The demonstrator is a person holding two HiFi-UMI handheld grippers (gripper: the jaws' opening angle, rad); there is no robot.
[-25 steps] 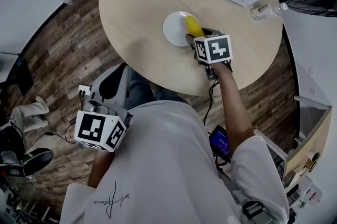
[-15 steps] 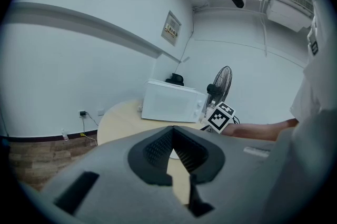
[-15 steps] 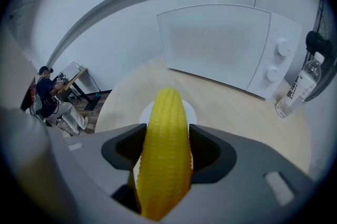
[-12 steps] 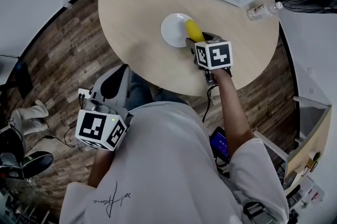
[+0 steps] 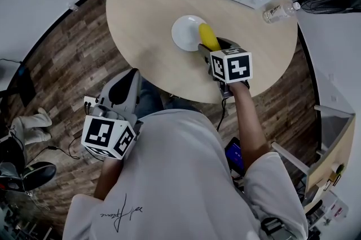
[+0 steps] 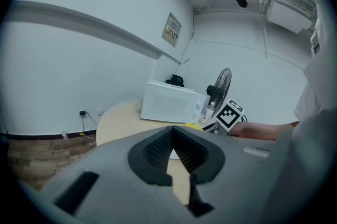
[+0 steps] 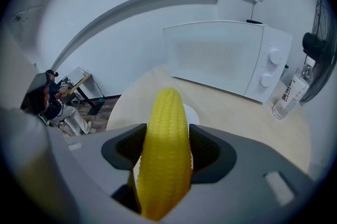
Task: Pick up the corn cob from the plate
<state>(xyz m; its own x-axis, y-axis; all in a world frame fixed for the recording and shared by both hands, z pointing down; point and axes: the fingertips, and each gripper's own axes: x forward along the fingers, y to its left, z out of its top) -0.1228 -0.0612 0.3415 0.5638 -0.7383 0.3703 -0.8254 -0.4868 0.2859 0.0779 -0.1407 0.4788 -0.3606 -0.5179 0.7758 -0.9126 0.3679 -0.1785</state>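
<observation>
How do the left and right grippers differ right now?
The right gripper is shut on the corn cob; the left gripper has its jaws together on nothing. The right gripper is out over the table beside the plate; the left gripper is held back by the person's body, off the table. Both face the table.
</observation>
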